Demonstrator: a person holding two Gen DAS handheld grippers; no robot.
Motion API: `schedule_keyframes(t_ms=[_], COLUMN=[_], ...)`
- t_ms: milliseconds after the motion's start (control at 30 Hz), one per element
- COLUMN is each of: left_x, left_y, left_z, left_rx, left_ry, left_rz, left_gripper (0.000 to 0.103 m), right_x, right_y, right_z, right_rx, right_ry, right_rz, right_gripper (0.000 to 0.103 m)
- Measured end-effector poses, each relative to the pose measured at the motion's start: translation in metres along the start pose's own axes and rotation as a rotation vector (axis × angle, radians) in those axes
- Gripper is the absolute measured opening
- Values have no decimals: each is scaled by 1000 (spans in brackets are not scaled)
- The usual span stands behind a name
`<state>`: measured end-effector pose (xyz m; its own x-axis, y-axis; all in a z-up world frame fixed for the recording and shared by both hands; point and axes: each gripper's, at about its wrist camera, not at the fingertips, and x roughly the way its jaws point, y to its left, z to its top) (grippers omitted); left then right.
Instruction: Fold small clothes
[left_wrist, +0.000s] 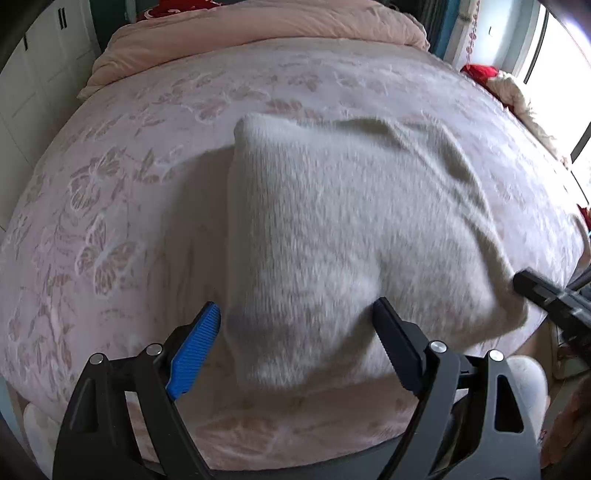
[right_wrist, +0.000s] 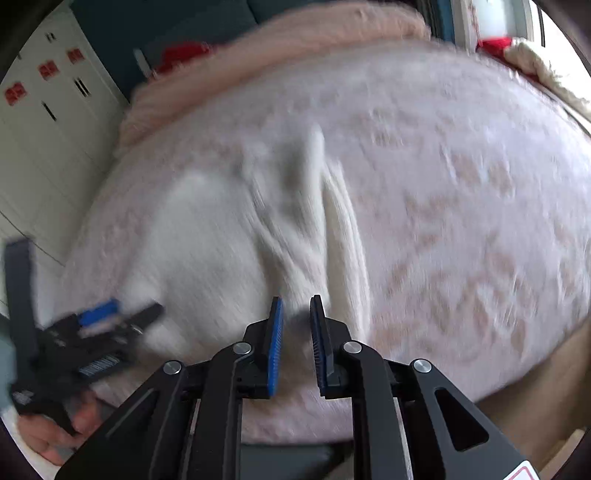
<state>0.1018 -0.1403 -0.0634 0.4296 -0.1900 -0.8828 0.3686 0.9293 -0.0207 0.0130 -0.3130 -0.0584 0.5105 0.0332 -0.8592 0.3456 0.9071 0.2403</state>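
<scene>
A white fuzzy knit garment (left_wrist: 332, 229) lies on the pink flowered bedspread (left_wrist: 110, 184). My left gripper (left_wrist: 295, 317) is open, its jaws wide apart over the garment's near edge, holding nothing. My right gripper (right_wrist: 297, 325) has its jaws narrowly apart at the garment's (right_wrist: 221, 236) near right edge, by a raised fold; the view is blurred. The right gripper also shows in the left wrist view (left_wrist: 546, 291) at the garment's right corner. The left gripper shows in the right wrist view (right_wrist: 92, 328), held by a hand.
A folded pink quilt (left_wrist: 258, 29) lies at the bed's far end. White cabinets (right_wrist: 44, 129) stand to the left. A window (left_wrist: 554, 74) and a red item (left_wrist: 480, 72) are at the right. The bed's near edge (left_wrist: 295, 435) is just below the grippers.
</scene>
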Motion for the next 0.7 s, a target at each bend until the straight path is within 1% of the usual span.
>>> schedule_keyframes(t_ms=[67,100,200,267,333,367,433,467,500,567,600,633,667,700], left_x=[6,8,7,1,-4,-6,-6,-6,-5,-5,-6,-7,-7,-7], left_y=[-2,-2,-4,-3,2,4,7,7,8,8,7,7,6,6], left_z=[-6,-8,-10,-9,-8,-8,-8,-7,-7,-5,-5,-5,-4,-3], left_rx=[1,0,20,16,-4,-15,-30,-33,-34,-32,-30,-27,-23,-21], left_ry=[18,26,22,15,10,8,14,17,21,17,14,11,8,8], left_rz=[4,4,22,12,-3,-7,-3,-3,0,7,11,12,9,11], left_gripper=[83,83,83,82,82,82,82,82,82,82,82,82,82,82], right_x=[24,30,17,1,-8,-10,-4,4,19,47,63,64,57,45], right_y=[-7,-10,-8,-6,-8,-5,4,8,11,12,13,16,24,30], right_z=[-11,-14,-4,5,16,27,44,53,62,73,76,77,82,86], right_rx=[-9,2,35,54,70,63,36,23,12,6,10,3,-25,-53], right_ry=[40,31,24,-11,-50,-61,-54,-41,-20,27,54,55,25,-24], right_rz=[-54,-41,-16,27,54,67,70,70,53,12,20,33,28,7], right_gripper=[15,16,18,19,29,30,42,52,56,54,33,16,15,14])
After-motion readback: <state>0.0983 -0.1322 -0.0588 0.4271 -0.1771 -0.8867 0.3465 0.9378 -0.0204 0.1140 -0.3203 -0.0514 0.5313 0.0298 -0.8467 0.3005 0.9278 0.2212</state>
